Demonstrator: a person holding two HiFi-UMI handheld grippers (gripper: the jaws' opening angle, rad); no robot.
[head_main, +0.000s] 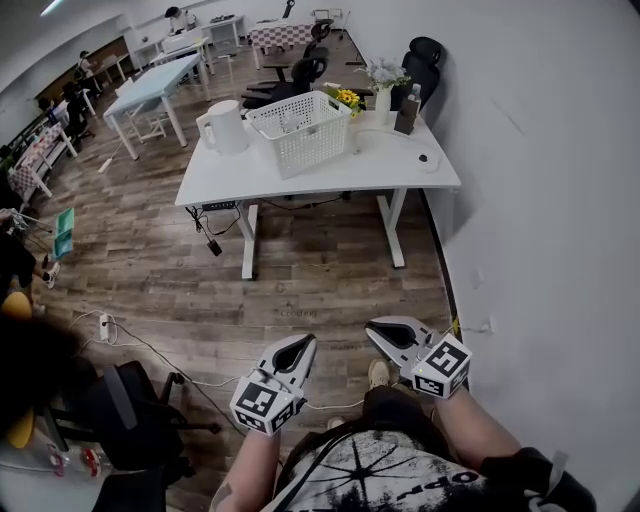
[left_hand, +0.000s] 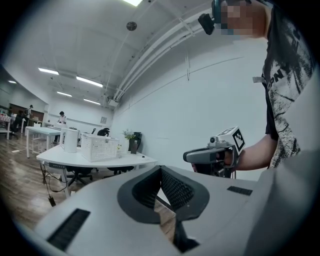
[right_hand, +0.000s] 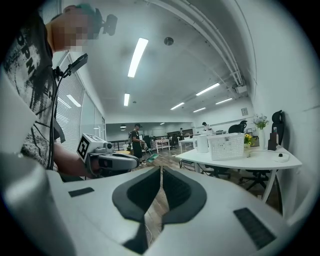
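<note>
**Left gripper (head_main: 303, 345) and right gripper (head_main: 385, 332): both closed, nothing held, well apart from the white table (head_main: 320, 172)**

Left gripper: in the left gripper view its jaws meet at the tips. Nothing sits between them, and only wooden floor (head_main: 300, 285) shows through the gap behind the tips. In the head view it is held low in front of the person's body, tips pointing forward and slightly to the right.

Right gripper: in the right gripper view its jaws are likewise together, with a thin slit between the pads and nothing in it. It is held level with the left gripper and just beside it, not touching. Its tips point forward and slightly to the left. Each gripper shows in the other's view, marker cube uppermost.

The white table stands ahead across open floor, its right end near the white wall (head_main: 540, 150). On it:
- a white lattice basket (head_main: 300, 132), about the middle of the top;
- a white jug (head_main: 225, 127), just left of the basket;
- yellow flowers (head_main: 347, 98), behind the basket's right corner;
- a white vase (head_main: 383, 102) of pale flowers, with a dark bottle (head_main: 407, 112) beside it, towards the right rear.

Black office chairs (head_main: 300, 75) stand behind the table. A white cable (head_main: 150, 350) lies on the floor to the left of the grippers. Further white tables and people are seen far off in the room.
</note>
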